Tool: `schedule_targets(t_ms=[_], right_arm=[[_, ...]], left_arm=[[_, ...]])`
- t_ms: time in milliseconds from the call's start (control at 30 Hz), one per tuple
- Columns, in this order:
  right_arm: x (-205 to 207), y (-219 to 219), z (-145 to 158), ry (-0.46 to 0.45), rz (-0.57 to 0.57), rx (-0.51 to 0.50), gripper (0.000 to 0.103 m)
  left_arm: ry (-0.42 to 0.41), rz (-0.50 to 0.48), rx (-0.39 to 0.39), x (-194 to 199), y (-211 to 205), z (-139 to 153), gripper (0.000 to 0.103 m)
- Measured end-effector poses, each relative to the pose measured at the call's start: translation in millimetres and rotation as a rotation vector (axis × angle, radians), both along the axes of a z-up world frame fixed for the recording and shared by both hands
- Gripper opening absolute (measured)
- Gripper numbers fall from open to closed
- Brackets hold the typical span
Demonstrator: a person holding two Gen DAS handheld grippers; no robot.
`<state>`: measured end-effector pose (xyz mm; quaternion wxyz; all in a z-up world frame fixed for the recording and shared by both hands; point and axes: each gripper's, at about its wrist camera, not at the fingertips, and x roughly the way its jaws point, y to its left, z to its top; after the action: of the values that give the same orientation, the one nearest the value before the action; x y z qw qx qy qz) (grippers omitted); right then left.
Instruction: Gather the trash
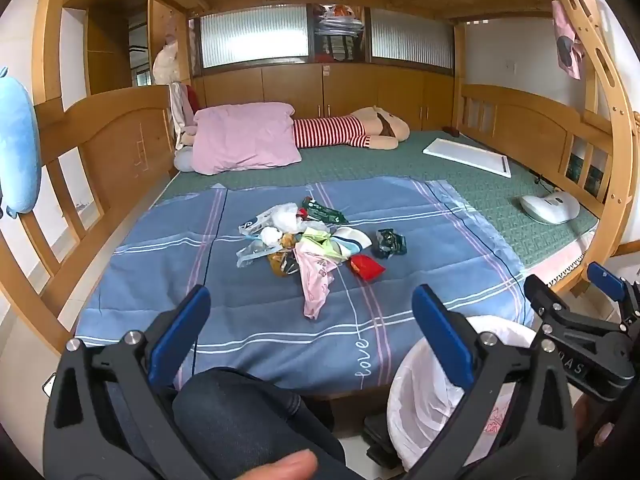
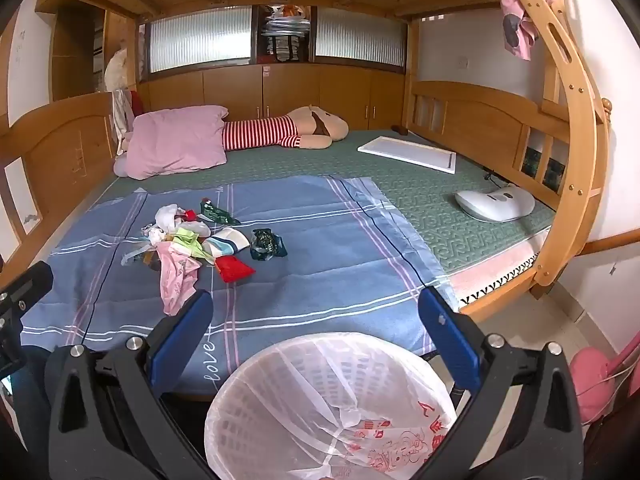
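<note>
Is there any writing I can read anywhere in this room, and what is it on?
"love": white cursive script on the blue plaid sheet, near its front edge.
Raised letters on the black body of the right gripper, seen from the left wrist: partly cut off, not readable for sure.
Red printed characters on the white plastic bag lining the bin: too distorted to read.
Print on the crumpled wrappers in the trash pile: too small to read.

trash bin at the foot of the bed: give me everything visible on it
The trash bin is a round white plastic basket with a slotted lattice wall, lined with a thin translucent white bag bearing red print. It stands upright on the floor against the bed's near edge, mouth open. No trash shows inside it. Neither gripper touches it; the right gripper hangs open just above.
</note>
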<state>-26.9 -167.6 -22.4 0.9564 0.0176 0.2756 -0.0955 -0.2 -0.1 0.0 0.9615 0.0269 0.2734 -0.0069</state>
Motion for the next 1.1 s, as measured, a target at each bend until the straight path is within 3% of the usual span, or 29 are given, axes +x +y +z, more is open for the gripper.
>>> schedule_targets(t_ms=[1100], right_arm=[[1,2,-2,0.008,0.015,0.003,0.100]], left_arm=[[0.035,0.011,-0.005,6,12,-13,0.100]])
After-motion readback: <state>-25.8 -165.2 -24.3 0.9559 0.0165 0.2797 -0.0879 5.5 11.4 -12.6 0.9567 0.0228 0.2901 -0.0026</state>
